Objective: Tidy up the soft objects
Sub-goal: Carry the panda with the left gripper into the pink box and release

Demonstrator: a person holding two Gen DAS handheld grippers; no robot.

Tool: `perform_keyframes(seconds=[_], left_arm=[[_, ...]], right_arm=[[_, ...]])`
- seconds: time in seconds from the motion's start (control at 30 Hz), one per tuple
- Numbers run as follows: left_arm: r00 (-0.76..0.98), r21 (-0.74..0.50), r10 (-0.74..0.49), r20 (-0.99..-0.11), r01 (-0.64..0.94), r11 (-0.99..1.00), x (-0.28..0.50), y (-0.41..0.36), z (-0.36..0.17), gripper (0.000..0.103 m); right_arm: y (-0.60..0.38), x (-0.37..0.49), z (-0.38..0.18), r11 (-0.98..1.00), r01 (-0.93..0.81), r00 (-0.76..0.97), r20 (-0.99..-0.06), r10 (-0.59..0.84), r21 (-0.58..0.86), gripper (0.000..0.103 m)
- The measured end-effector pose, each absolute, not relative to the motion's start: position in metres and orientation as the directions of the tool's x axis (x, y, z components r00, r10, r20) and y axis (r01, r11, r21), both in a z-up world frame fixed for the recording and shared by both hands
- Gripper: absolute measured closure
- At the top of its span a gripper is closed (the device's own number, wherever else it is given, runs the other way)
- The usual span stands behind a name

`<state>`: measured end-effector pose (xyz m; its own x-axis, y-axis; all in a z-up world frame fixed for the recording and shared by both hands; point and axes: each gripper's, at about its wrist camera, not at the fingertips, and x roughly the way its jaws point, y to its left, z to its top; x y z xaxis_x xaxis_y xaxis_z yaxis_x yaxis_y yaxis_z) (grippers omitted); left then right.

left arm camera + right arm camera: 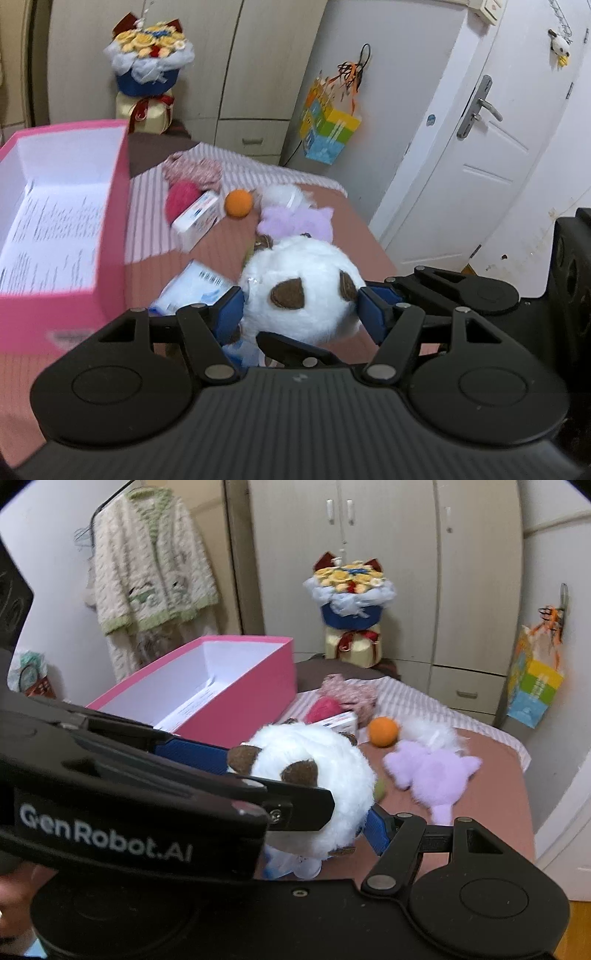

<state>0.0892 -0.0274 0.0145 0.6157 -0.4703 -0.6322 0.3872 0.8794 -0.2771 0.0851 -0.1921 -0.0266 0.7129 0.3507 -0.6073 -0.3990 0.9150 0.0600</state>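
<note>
- Left wrist view: the left tongs pinch the white plush toy between their blue pads, one pad on each flank, so the fur bulges around them.
- The toy hangs above the bed, clear of a blue-and-white packet lying beneath it; held from both sides, a round and squashy body like this is less likely to roll out of the grip.
- Right wrist view: the right tongs also close on the same toy. One blue pad shows at its lower right; the other side is hidden behind the left tool's black body, so that contact is a judgement rather than something seen.
- The pink box stands open to the left with only printed paper on its floor. It looks like the intended home for the soft things, which would explain why the toy is carried high, near rim level.
- Still on the bed: an orange ball, a lilac plush, a pink yarn ball and a small carton leaning on it.
- Risk, as I judge it: two tools on one soft toy must travel together or the toy may twist loose.
</note>
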Motion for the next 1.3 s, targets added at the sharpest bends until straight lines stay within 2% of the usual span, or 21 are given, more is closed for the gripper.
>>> perform_keyframes(seconds=[0.43,0.63,1.0,1.3], left_arm=[[0.577,-0.317,-0.391,-0.717,0.229,0.920,0.034,0.055,0.010,0.038],[0.589,-0.316,-0.353,-0.727,0.170,0.933,0.022,0.095,0.030,0.037],[0.606,-0.304,-0.324,-0.726,0.140,0.943,0.063,0.133,0.074,0.035],[0.701,-0.263,-0.300,-0.647,0.164,0.951,0.126,0.133,0.095,0.035]], right_arm=[[-0.123,0.047,-0.032,0.824,-0.548,0.540,-0.690,0.481,0.146,0.030],[-0.092,0.044,-0.015,0.755,-0.630,0.477,-0.676,0.562,0.182,0.030],[-0.055,0.089,0.019,0.699,-0.667,0.422,-0.642,0.640,0.258,0.030],[-0.056,0.154,0.039,0.702,-0.665,0.486,-0.566,0.666,0.256,0.030]])
